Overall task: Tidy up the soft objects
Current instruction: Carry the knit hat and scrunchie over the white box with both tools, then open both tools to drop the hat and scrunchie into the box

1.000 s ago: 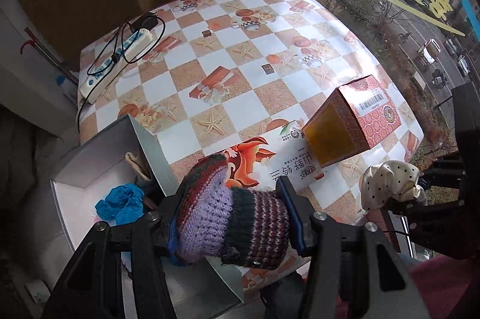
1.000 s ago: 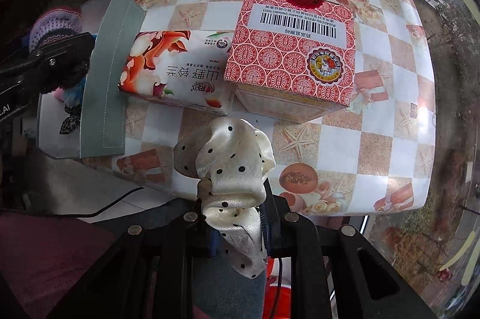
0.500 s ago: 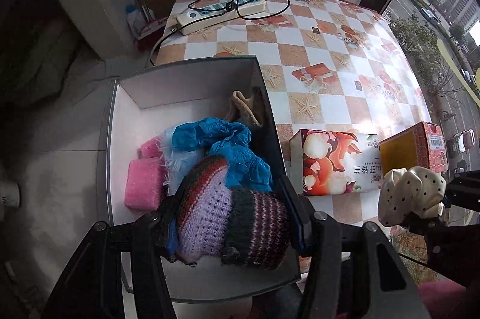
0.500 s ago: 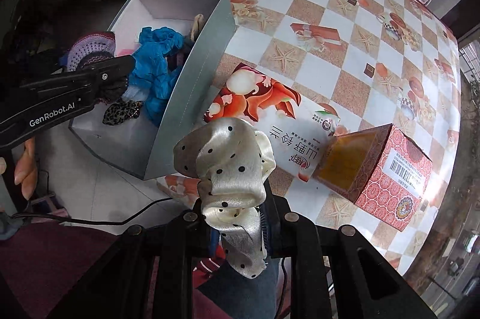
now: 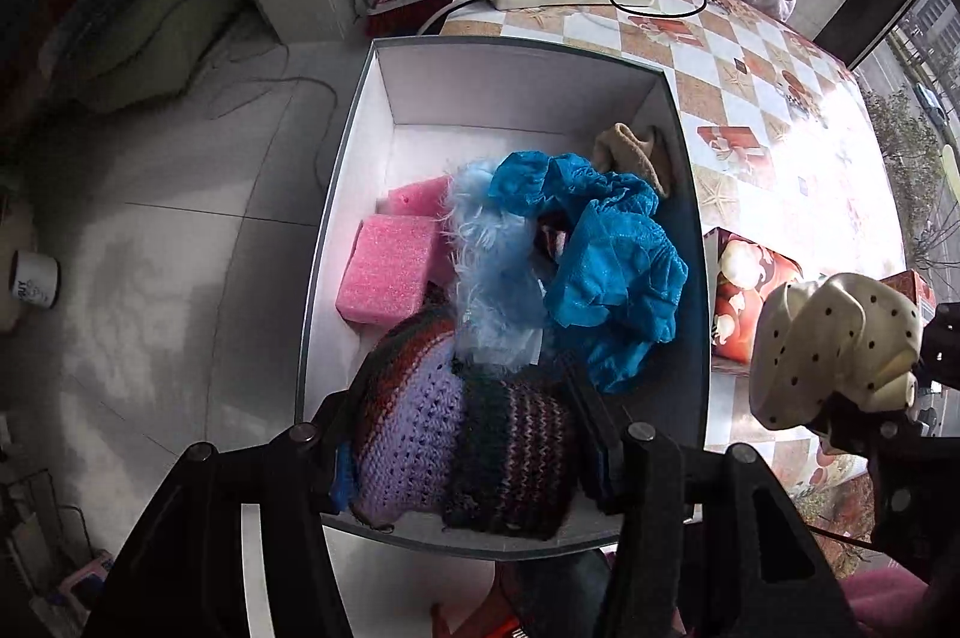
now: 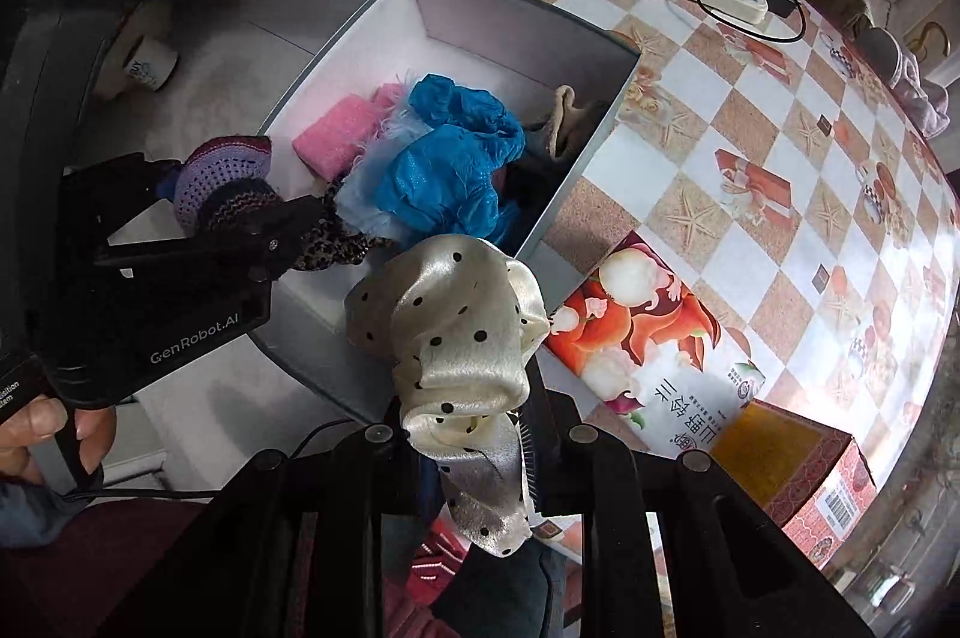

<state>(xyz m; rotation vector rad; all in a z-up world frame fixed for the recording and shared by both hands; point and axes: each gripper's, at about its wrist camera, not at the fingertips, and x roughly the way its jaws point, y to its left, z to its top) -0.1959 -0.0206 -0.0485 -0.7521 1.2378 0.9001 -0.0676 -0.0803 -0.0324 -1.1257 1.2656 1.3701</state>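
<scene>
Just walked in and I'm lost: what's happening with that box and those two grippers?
A person is sorting soft things into the grey box. The left gripper grips a striped knitted hat over the box; the right gripper holds a cream polka-dot scrunchie near the box's edge. Pink sponges and blue cloth lie inside.

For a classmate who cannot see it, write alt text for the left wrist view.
Left tongs grip a striped knitted hat above a grey box holding pink sponges, blue fabric and pale blue fluff. At right, a polka-dot scrunchie.
</scene>
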